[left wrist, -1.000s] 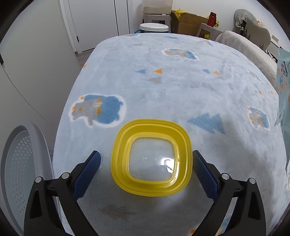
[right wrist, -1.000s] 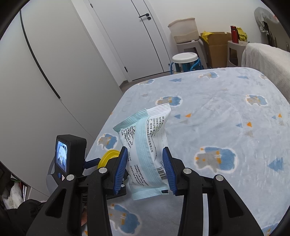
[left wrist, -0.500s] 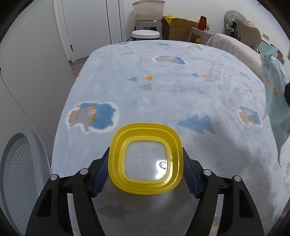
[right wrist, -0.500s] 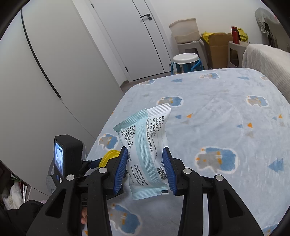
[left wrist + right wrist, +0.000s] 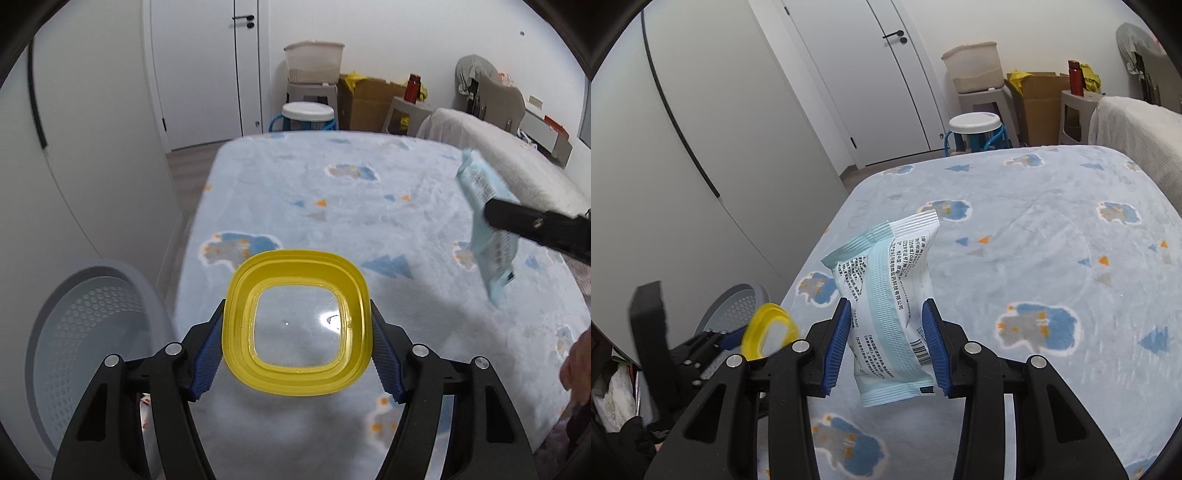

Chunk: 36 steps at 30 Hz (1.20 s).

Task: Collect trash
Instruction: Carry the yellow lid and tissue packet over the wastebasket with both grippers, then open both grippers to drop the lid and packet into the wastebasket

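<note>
A yellow-rimmed lid (image 5: 295, 258) with a clear middle hangs above the blue patterned blanket (image 5: 332, 206), tilted toward the camera. My left gripper (image 5: 296, 308) is shut on it, blue pads pressing both side edges. In the right wrist view the same lid (image 5: 768, 328) shows blurred at lower left, over a grey perforated basket (image 5: 738, 306). My right gripper (image 5: 886, 306) is shut on a pale blue snack packet (image 5: 890, 295), held upright above the blanket (image 5: 1052, 240). That packet (image 5: 484, 206) also appears at the right of the left wrist view.
The grey basket (image 5: 92, 332) stands on the floor at the bed's left side, against white wardrobe doors (image 5: 92, 166). A person's hand (image 5: 576, 362) is at the right edge. Stools, a cardboard box (image 5: 369, 99) and a white door (image 5: 207, 66) lie beyond the bed.
My left gripper closed on the yellow lid and lifted it off the blanket, with more of the basket and room now showing. The right gripper and its packet stayed put.
</note>
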Each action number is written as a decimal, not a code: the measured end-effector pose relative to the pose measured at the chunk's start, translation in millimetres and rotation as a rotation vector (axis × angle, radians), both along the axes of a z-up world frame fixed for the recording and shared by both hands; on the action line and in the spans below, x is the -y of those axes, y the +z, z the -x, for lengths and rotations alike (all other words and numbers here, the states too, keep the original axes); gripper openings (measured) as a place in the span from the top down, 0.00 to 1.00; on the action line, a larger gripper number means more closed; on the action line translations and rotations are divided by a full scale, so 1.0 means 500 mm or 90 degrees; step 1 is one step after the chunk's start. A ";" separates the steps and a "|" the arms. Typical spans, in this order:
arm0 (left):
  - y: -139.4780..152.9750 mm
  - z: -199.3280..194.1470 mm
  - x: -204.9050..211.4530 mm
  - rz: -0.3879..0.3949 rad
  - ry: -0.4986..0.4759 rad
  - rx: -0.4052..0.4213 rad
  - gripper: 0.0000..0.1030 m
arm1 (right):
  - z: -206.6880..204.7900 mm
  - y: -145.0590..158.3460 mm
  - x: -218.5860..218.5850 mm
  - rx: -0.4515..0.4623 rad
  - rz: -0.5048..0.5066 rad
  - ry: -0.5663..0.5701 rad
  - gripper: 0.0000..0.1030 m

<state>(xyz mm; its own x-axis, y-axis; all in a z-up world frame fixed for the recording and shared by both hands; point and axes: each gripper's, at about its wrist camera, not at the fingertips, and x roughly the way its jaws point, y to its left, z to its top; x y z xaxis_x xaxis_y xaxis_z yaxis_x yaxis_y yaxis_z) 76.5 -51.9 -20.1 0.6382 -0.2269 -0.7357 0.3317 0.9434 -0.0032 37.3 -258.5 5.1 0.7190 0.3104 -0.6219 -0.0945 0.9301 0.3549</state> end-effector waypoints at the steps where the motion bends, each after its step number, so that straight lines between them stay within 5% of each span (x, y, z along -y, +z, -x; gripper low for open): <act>1: 0.014 0.010 -0.013 0.001 0.006 0.012 0.34 | 0.000 0.003 -0.012 0.001 -0.004 0.008 0.62; 10: 0.108 0.079 -0.171 0.015 0.066 0.091 0.34 | -0.005 0.040 -0.149 0.022 0.005 0.080 0.62; 20: 0.157 0.102 -0.359 0.000 0.169 0.113 0.34 | -0.035 0.090 -0.348 0.050 -0.018 0.176 0.62; 27: 0.140 0.098 -0.448 -0.006 0.224 0.106 0.34 | -0.052 0.088 -0.462 0.050 -0.015 0.254 0.62; 36: 0.070 0.055 -0.492 0.003 0.265 0.057 0.34 | -0.070 -0.002 -0.528 -0.005 0.002 0.291 0.61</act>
